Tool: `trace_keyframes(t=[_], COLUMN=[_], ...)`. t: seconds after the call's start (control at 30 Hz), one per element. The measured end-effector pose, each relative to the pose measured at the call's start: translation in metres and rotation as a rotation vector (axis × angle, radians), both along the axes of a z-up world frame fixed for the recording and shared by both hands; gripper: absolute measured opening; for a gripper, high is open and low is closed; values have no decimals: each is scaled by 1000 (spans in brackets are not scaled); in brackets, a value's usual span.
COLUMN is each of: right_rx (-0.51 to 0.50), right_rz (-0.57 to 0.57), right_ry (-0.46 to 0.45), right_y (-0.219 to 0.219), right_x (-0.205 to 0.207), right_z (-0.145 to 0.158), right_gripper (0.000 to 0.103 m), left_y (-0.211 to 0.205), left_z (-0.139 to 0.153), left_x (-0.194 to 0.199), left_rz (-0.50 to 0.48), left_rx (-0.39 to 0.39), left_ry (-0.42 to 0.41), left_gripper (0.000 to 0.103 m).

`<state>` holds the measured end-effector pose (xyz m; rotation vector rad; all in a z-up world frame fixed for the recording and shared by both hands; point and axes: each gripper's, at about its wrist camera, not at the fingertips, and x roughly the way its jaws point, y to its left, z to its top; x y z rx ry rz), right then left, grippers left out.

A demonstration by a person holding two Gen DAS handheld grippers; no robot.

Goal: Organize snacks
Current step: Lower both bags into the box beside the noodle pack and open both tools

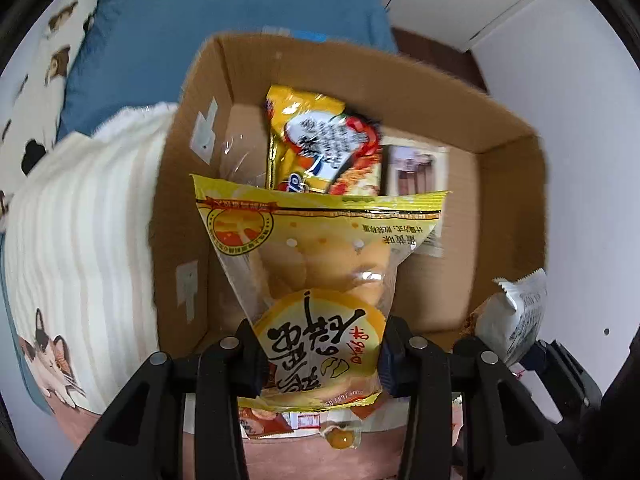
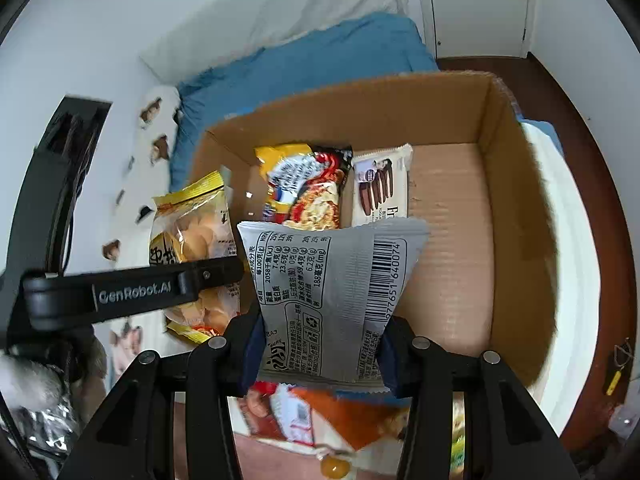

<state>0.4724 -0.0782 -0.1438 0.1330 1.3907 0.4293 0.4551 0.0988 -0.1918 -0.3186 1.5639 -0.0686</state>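
My left gripper (image 1: 320, 360) is shut on a yellow bread packet (image 1: 320, 280) and holds it over the near-left part of an open cardboard box (image 1: 516, 184). My right gripper (image 2: 320, 348) is shut on a silver snack packet (image 2: 332, 280), held over the box (image 2: 516, 208) near its front edge. The left gripper (image 2: 132, 292) and the bread packet (image 2: 192, 224) show at the left of the right wrist view. Inside the box a yellow noodle packet (image 2: 304, 184) and a white chocolate biscuit packet (image 2: 380, 188) stand against the far wall. The silver packet (image 1: 516, 312) shows at the right of the left wrist view.
The box sits on a bed with a cream striped blanket (image 1: 88, 232) and a blue duvet (image 2: 320, 56). More snack packets (image 2: 320, 420) lie on the bed in front of the box. The right half of the box floor (image 2: 452, 248) is bare. White walls and a dark wood floor (image 2: 600, 200) lie beyond.
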Motion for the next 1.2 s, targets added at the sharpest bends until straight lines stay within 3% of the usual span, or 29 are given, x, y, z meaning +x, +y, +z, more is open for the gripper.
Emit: trace_keyframes(t=[0.2,0.43,0.5,0.57,0.6,0.63,0.67,0.97,1.2], right_rx=[-36,-40,-54,-73,-80,-90,-98,-145,-172], right_rz=[21,58,50,50,28,29,32,29,-12], right_ry=[99,182,234,218,200,195,194,118,-33], right_y=[12,17,19,19,19,19,19,13,-12], right_x=[10,13,15,15,15,15,15,12,-10], right_z=[-49,-79,-90,-88,-87,-84,-82,-55,-5], right_gripper=[50,51,59,89,94,97,97,98,98], left_y=[3,3,6,8,10,12,12,4,-1], left_z=[-46,-74,-76,-75,-72,-69,-66,-24,47], left_x=[5,-5,-7,-7,-7,-7,-8,-5,-31], left_rz=[9,-12,-6,-2,1,1,2,-11,8], left_rx=[-10,-4,-13,-13,-12,-14,-18,27,61], left_ry=[112,181,185,175,160,145,133,26,-175], left_gripper=[39,39,42,57,78,87,88,89,89])
